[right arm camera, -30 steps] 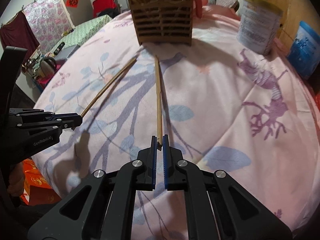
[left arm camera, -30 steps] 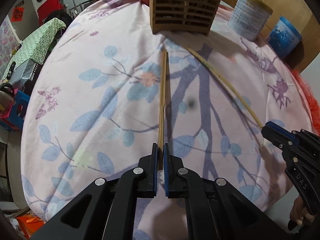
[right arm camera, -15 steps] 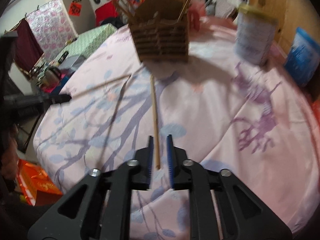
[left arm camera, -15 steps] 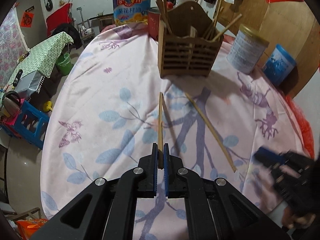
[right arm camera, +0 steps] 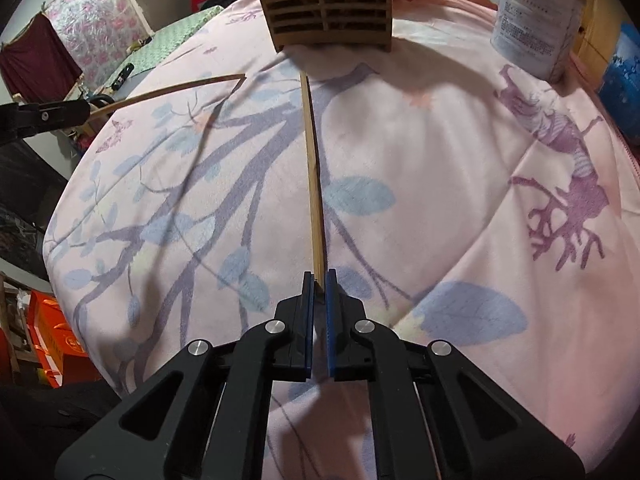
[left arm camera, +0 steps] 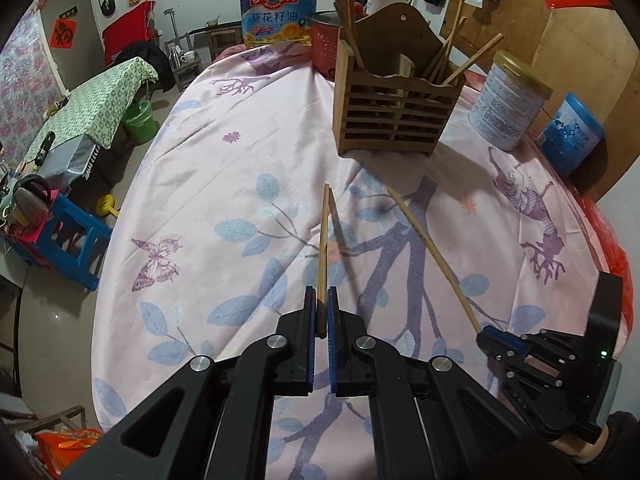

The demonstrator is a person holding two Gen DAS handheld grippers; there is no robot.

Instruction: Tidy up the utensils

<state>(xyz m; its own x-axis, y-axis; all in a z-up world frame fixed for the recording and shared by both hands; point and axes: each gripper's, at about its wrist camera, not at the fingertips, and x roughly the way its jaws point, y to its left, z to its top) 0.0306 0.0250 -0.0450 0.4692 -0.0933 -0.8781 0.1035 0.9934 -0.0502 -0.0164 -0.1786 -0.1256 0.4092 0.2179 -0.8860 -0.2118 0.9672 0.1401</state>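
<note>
My left gripper is shut on a wooden chopstick and holds it above the pink floral cloth, pointing toward the slatted wooden utensil holder, which holds several chopsticks. My right gripper is shut on a second chopstick whose tip reaches close to the holder's base. In the left wrist view the right gripper and its chopstick lie to the right. In the right wrist view the left gripper and its chopstick show at the left.
A cooking oil bottle and a red cup stand behind the holder. A white tin and a blue tub stand to its right. The cloth-covered round table drops off at left, toward stools and a green-covered table.
Both grippers have risen with their chopsticks, tips lifted off the cloth. The left one has pulled back from the holder. The right jaws looked slightly parted half a second ago and are shut now.
</note>
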